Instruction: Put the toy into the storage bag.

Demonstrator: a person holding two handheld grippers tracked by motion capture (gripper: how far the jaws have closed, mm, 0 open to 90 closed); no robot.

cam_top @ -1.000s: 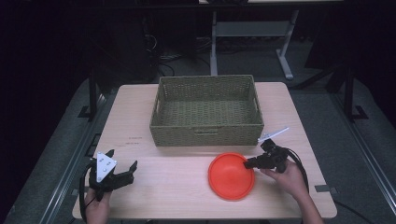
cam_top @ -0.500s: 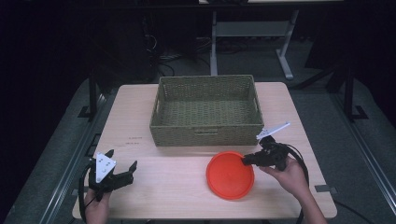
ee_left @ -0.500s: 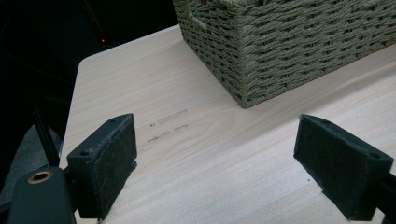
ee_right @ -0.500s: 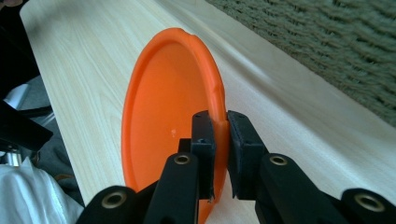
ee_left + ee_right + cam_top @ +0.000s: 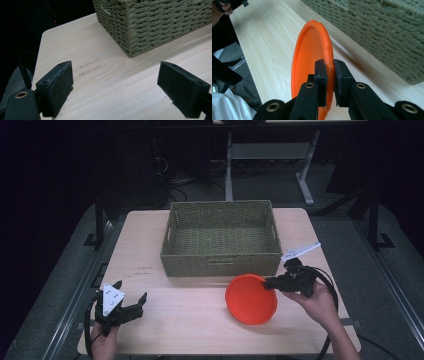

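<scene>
The right gripper is pinching the orange plate beside the basket; the left gripper is sitting wide open.

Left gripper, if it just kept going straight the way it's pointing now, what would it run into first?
Probably the woven basket. The left gripper, jaws open with nothing between them, looks across bare table at the basket's near corner, slightly right of centre. Depth is hard to judge, so it might brush the tabletop first.
</scene>
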